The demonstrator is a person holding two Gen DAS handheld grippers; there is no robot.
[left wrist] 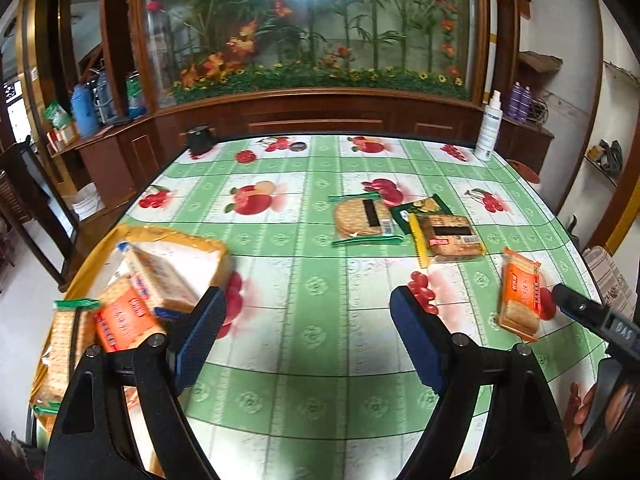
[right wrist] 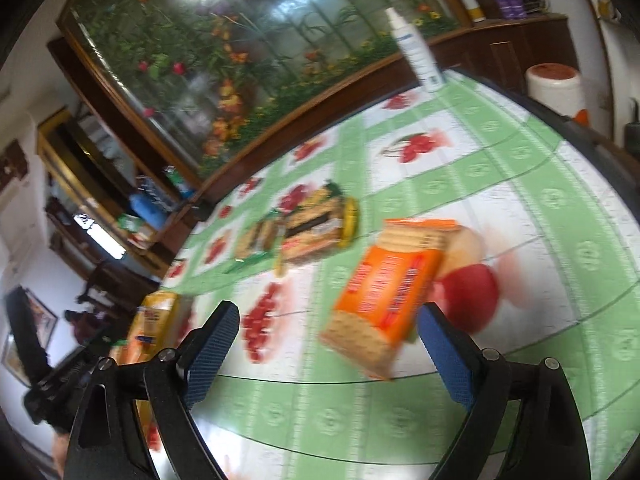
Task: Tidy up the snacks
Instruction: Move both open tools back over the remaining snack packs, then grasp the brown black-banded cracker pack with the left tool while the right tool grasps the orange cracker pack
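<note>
Orange cracker pack (right wrist: 390, 288), fruit-print tablecloth (right wrist: 520, 208)

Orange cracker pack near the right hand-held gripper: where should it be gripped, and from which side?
Grip the orange cracker pack across its two long sides, about mid-length on the orange label, coming from above and from its near short end. It lies flat on the tablecloth, running away from the open right hand-held gripper, so its narrower width should fit between the pads.

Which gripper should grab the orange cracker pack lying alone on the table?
Probably the right gripper: it is open, with the orange cracker pack just ahead of it. The left gripper faces bare tablecloth.
</note>
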